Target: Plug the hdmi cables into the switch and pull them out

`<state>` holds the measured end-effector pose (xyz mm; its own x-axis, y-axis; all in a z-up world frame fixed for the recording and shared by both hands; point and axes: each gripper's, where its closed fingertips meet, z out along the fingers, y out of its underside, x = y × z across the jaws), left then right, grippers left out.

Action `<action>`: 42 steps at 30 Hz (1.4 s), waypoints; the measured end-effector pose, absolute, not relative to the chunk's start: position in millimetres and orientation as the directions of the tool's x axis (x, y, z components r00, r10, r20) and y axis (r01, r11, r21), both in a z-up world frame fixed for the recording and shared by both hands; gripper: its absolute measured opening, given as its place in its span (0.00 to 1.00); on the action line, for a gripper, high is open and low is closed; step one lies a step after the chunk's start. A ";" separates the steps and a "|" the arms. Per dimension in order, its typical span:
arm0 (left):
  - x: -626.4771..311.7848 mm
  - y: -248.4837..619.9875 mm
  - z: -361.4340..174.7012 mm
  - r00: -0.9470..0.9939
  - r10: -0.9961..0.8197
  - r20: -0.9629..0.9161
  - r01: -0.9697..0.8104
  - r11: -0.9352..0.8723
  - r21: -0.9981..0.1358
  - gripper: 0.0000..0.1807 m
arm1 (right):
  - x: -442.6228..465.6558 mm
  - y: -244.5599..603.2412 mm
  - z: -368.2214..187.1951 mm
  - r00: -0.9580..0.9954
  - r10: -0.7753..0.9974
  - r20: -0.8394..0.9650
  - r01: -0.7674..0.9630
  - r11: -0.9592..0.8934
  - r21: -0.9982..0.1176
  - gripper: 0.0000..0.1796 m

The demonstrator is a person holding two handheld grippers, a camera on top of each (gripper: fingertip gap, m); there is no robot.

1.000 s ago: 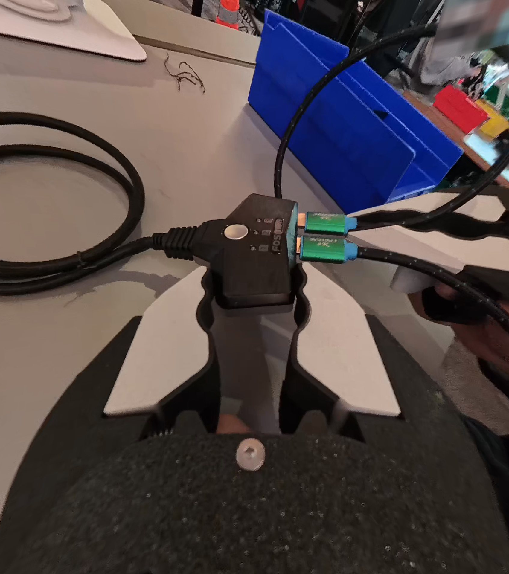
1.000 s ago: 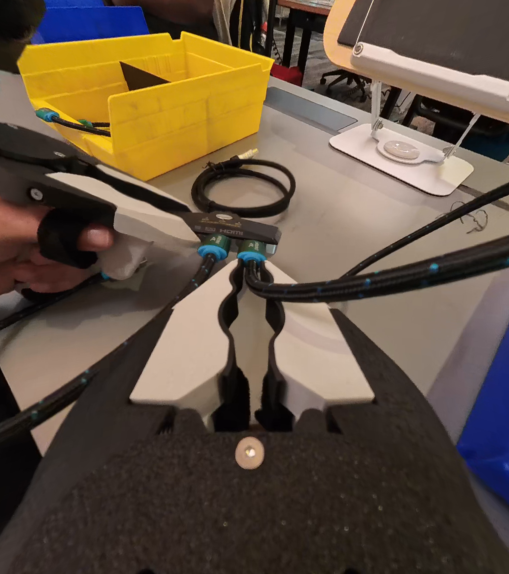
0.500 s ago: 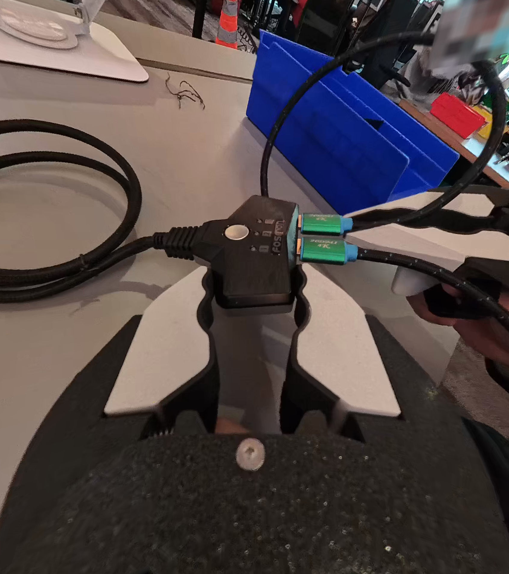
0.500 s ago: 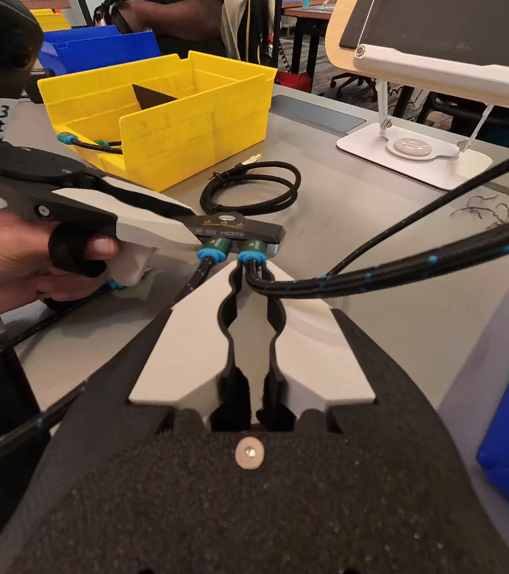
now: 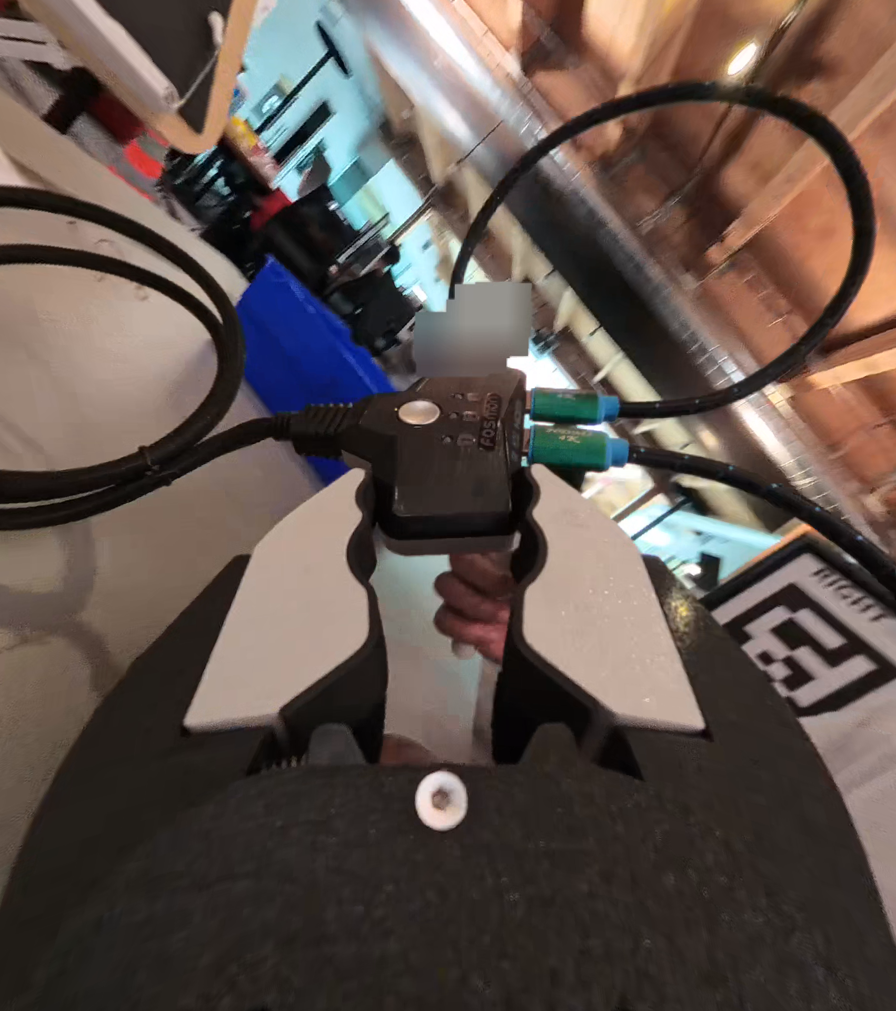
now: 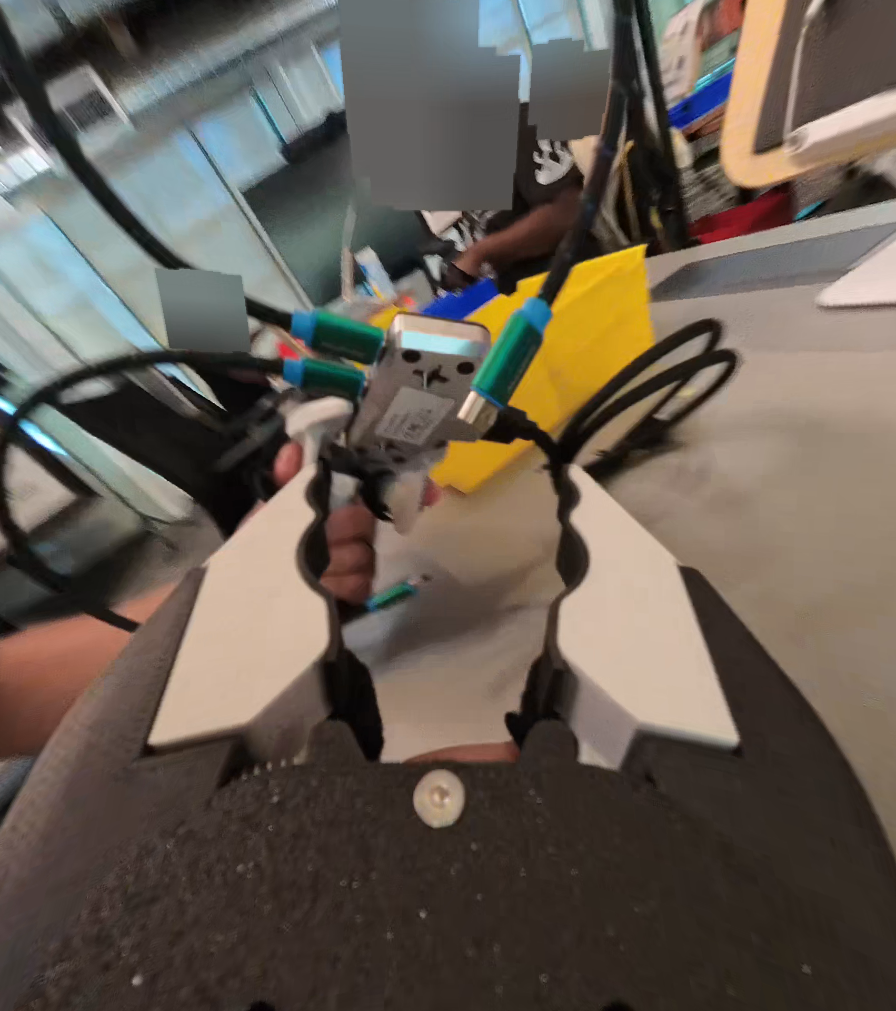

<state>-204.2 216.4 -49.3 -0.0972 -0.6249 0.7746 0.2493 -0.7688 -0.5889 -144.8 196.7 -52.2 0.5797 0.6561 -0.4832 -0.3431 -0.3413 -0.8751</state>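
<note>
The left gripper [image 5: 446,492] has its fingers [image 5: 303,591] clenched on the black HDMI switch [image 5: 448,454], holding it lifted off the grey worktop [image 5: 79,355] and tilted. 2 green-and-blue HDMI plugs [image 5: 571,446] sit in the ports on the switch's right side, one above the other, and their black braided cables [image 5: 763,492] curve away, the upper one looping high in the air. The switch's own thick black lead [image 5: 106,465] leaves its left end and coils over the worktop, near a blue bin [image 5: 298,350].

The right gripper [image 6: 443,492] has its fingers [image 6: 626,602] spread apart and released, grasping nothing. Just beyond them the switch shows its silver underside [image 6: 424,394], with the 2 plugs at its left. A 3rd green plug [image 6: 506,355] hangs tilted beside the switch's right edge with its metal tip bare. A yellow bin [image 6: 588,350] stands behind on the worktop. Another green plug [image 6: 391,596] lies on the worktop below.
</note>
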 end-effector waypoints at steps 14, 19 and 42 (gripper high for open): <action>-182.2 192.6 -44.8 -0.194 -0.593 0.782 0.301 -0.795 -0.527 0.27 | -169.6 209.9 -20.6 0.372 0.665 -0.648 -0.570 -0.387 -0.725 0.41; -173.1 183.6 -44.9 -0.176 -0.611 0.771 0.281 -0.782 -0.556 0.27 | -164.3 209.8 -18.1 0.390 0.674 -0.627 -0.601 -0.330 -0.728 0.36; -170.4 153.0 -57.3 -0.209 -0.645 0.735 -0.073 -0.740 -0.669 0.27 | -148.4 176.9 -24.6 0.552 0.825 -0.118 -0.102 -0.074 -0.992 0.39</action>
<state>-170.4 153.0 -57.3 -0.2091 -0.6446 0.7353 -0.0725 -0.7397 -0.6691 -148.4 176.9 -24.6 0.5522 0.8253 -0.1181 -0.1018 -0.0738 -0.9921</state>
